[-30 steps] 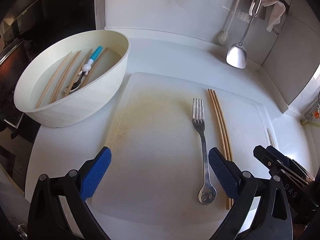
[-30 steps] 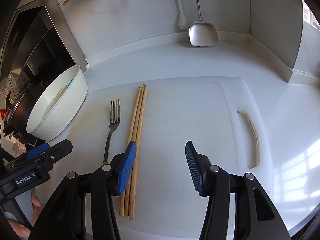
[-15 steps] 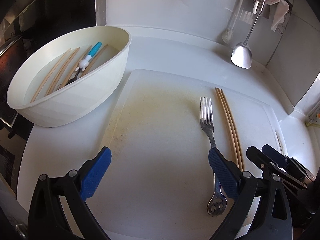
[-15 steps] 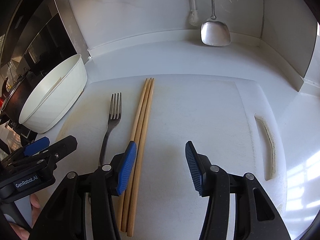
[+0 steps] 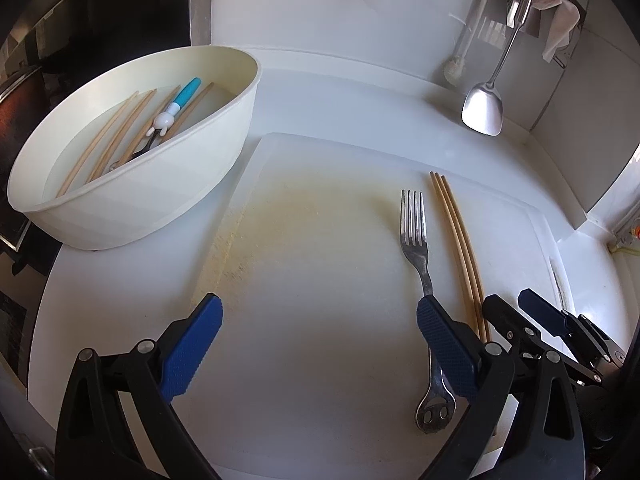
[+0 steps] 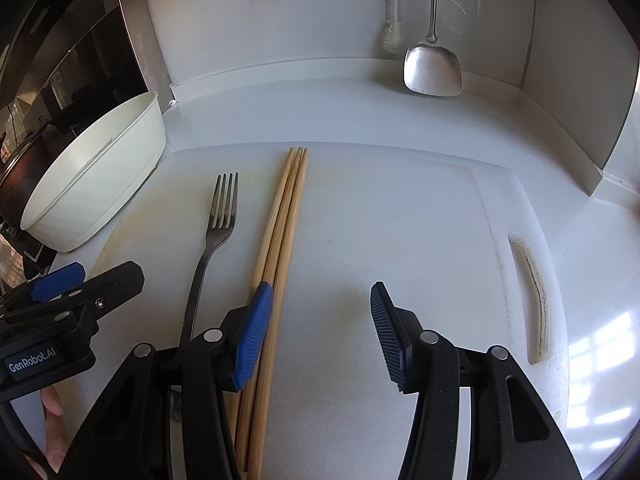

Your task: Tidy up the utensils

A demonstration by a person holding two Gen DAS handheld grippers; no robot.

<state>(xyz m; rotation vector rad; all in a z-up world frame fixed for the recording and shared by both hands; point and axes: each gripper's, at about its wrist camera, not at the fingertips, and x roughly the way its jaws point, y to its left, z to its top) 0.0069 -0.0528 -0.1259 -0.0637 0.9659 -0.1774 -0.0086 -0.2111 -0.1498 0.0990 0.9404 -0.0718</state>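
Bowl (image 5: 168, 196) w/ chopsticks (image 5: 108, 140), utensils

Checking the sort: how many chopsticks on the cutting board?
3, bundled side by side right of the fork: chopsticks on the cutting board. More sit in the bowl.

One fork (image 5: 416, 240) and three chopsticks (image 6: 286, 216) lie on one cutting board (image 5: 320, 280); one bowl (image 5: 160, 208) alongside.

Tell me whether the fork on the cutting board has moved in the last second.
No. The fork still lies just left of the chopsticks on the cutting board, tines just short of their tips; only the camera shifted.
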